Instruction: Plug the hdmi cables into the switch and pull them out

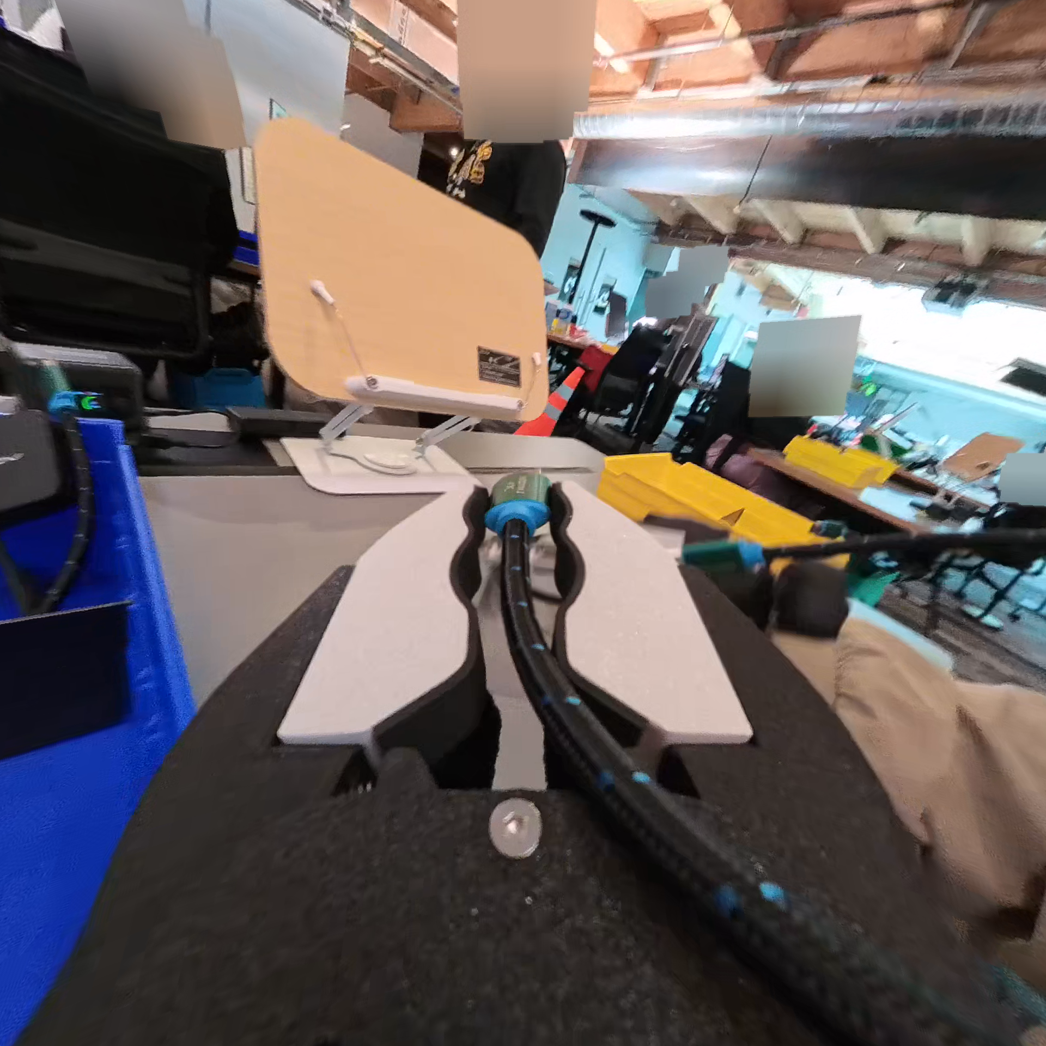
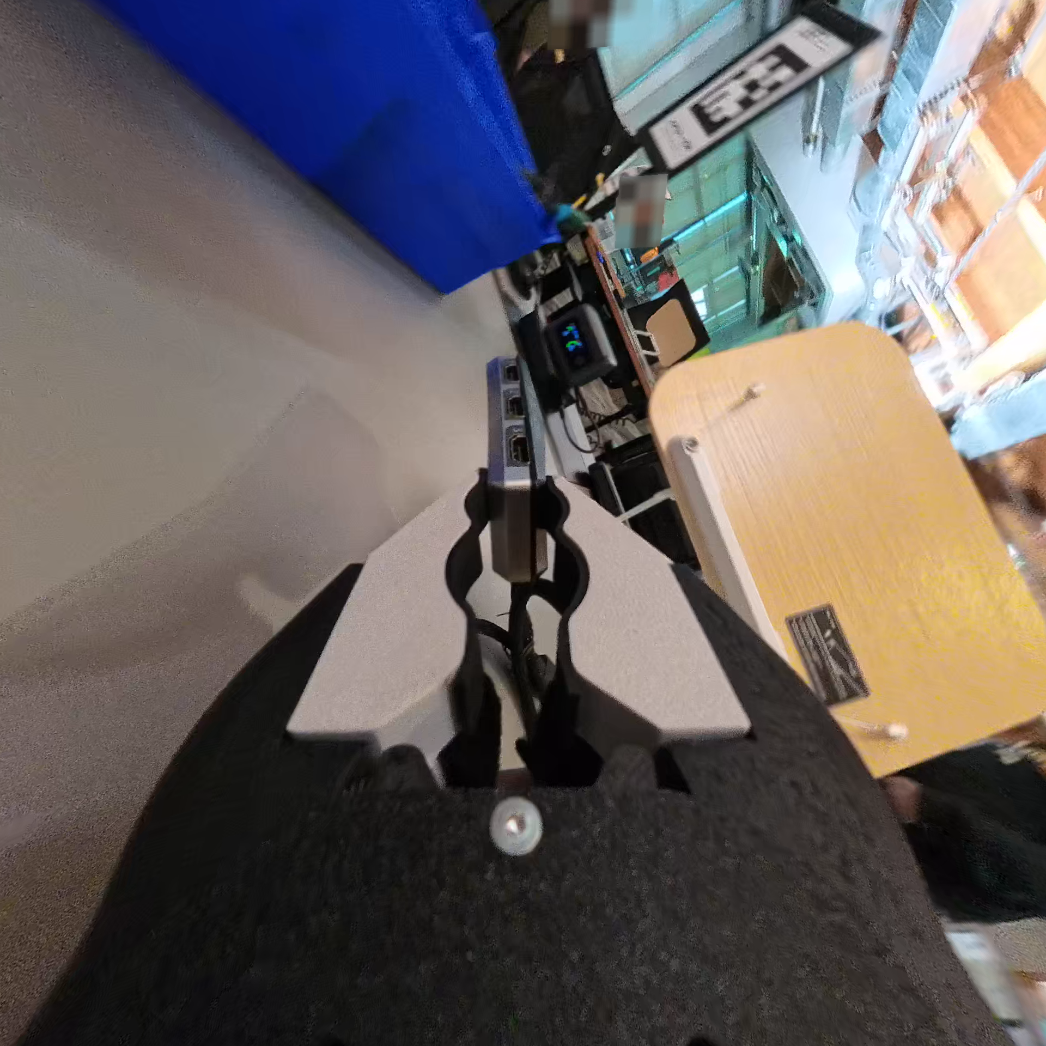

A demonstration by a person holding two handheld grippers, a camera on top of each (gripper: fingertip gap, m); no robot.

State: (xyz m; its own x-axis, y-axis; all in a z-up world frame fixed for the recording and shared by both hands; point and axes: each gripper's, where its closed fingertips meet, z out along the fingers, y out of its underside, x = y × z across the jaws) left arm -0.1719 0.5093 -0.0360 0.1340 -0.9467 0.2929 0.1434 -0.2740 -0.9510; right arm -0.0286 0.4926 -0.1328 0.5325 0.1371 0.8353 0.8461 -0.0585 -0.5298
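Note:
My left gripper (image 1: 518,498) is shut on an HDMI plug (image 1: 519,491) with a green shell and blue collar; its black braided cable (image 1: 543,679) trails back over the gripper. A second green HDMI plug (image 1: 721,554) on a black cable hangs at the right, held by nothing I can see. My right gripper (image 2: 512,498) is shut on the grey HDMI switch (image 2: 512,430), held on edge above the table; several empty ports on its side face me. The switch's own black lead (image 2: 523,639) runs back between the fingers.
A blue bin (image 1: 107,651) stands at the left and also shows in the right wrist view (image 2: 362,113). A tan wooden board on a white stand (image 1: 396,294) is ahead on the grey table (image 1: 238,543). Yellow bins (image 1: 690,498) sit at the right. A person in tan trousers (image 1: 917,736) is nearby. My right fingertips sit around 20 cm from my left ones.

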